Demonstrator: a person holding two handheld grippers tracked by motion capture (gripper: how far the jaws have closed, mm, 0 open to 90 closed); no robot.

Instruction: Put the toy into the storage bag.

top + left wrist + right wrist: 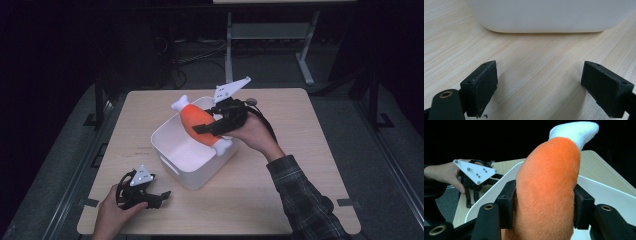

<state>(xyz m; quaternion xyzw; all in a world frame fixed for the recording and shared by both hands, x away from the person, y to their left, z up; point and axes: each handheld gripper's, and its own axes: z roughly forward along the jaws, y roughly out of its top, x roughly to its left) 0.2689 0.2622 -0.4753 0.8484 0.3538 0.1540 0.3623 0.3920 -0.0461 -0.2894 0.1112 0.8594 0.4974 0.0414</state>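
Toy: I hold a plush orange toy (546, 192), fuzzy and rounded, with white ends, a bone-like shape.
Bin: a smooth white plastic bin (172, 165) with rounded corners sits mid-table; the toy hangs tilted over its opening.
Table: pale wood grain (529, 62), square top.
My right gripper (212, 129): black pads clamped on the toy's orange middle, one on each flank.
My left gripper (539, 87): jaws wide apart, nothing between them, resting low on the table just before the bin's near wall.
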